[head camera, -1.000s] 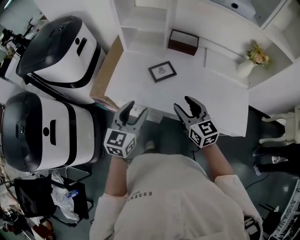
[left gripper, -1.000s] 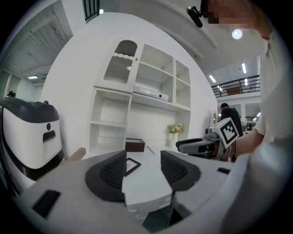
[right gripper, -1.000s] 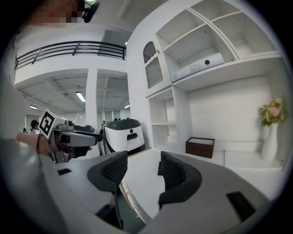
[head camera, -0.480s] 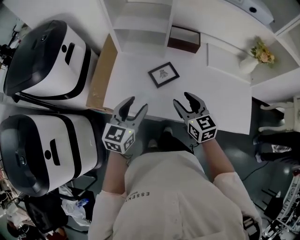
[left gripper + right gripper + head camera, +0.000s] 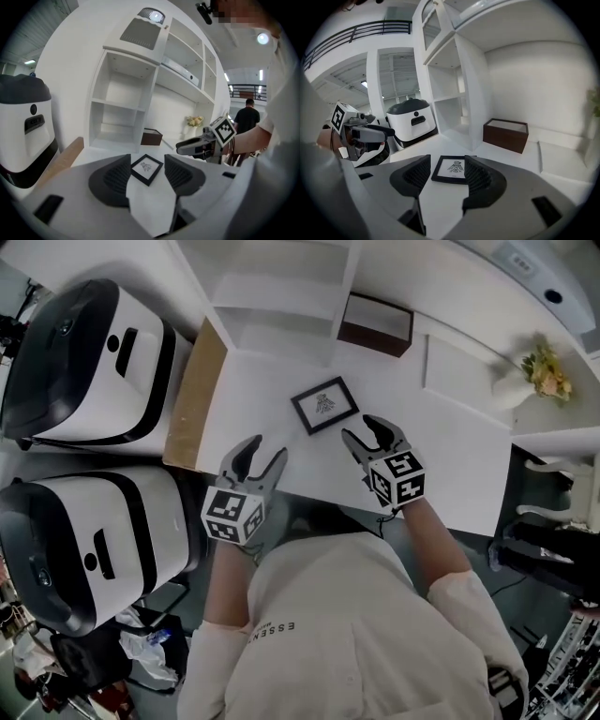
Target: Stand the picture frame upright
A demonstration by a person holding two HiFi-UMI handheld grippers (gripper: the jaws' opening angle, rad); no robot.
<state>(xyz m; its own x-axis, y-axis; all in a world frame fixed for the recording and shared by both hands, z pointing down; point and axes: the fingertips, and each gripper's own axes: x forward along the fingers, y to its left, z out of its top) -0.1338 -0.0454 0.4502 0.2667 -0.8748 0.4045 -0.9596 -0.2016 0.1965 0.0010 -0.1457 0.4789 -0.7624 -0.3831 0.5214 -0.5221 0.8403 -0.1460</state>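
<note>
A small black picture frame (image 5: 324, 404) with a white print lies flat on the white desk (image 5: 450, 465). It also shows between the jaws in the left gripper view (image 5: 146, 169) and the right gripper view (image 5: 454, 169). My left gripper (image 5: 255, 456) hangs open over the desk's near edge, left of and nearer than the frame. My right gripper (image 5: 374, 434) stands open just right of the frame's near corner, apart from it. Both hold nothing.
A dark brown open box (image 5: 375, 324) sits behind the frame. A white vase with flowers (image 5: 530, 379) stands at the far right. White shelf compartments (image 5: 272, 296) rise at the back left. Two large white-and-black machines (image 5: 84, 362) stand left of the desk.
Both grippers have moved forward over the desk toward the frame, the right one closing most of the distance. The frame has not moved.
</note>
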